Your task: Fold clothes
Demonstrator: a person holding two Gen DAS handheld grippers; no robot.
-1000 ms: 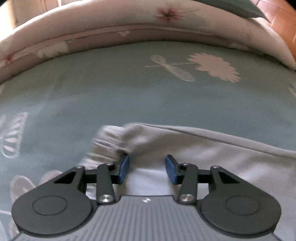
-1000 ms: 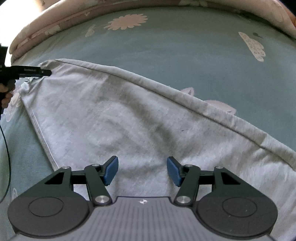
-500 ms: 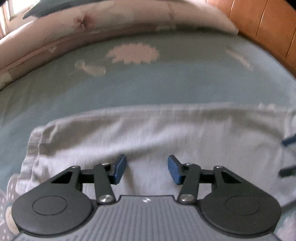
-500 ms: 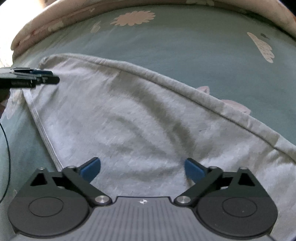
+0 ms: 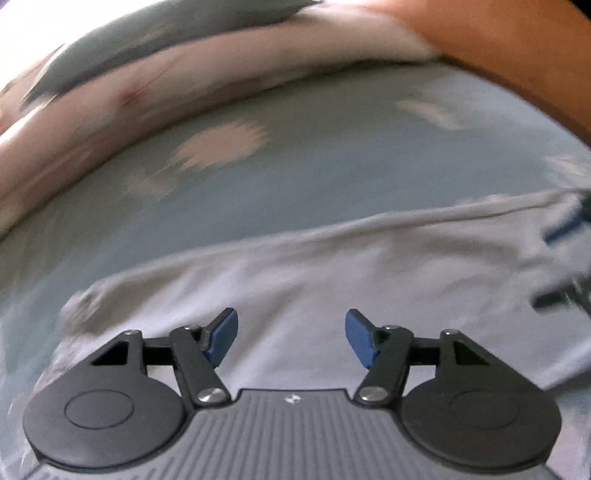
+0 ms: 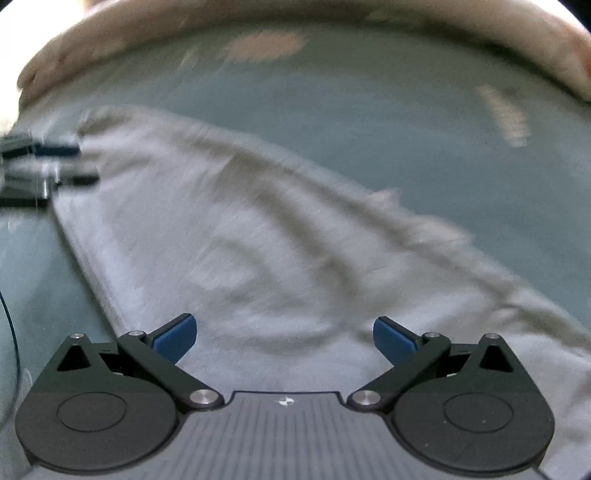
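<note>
A light grey garment (image 5: 314,280) lies spread flat on a blue-green bedsheet; it also fills the right wrist view (image 6: 258,240). My left gripper (image 5: 291,338) is open and empty just above the garment near its left end. My right gripper (image 6: 284,338) is wide open and empty over the garment's near part. Each gripper shows blurred in the other's view: the right one at the right edge (image 5: 565,258), the left one at the left edge (image 6: 44,166). Both views are motion-blurred.
The bedsheet (image 5: 295,177) has pale flower prints. A pink floral quilt (image 5: 184,74) is rolled along the far edge, also seen in the right wrist view (image 6: 258,14). A wooden headboard (image 5: 517,55) stands at the far right.
My left gripper left the garment's gathered left end, swung right and opened wider. My right gripper opened wide and moved slightly forward over the garment.
</note>
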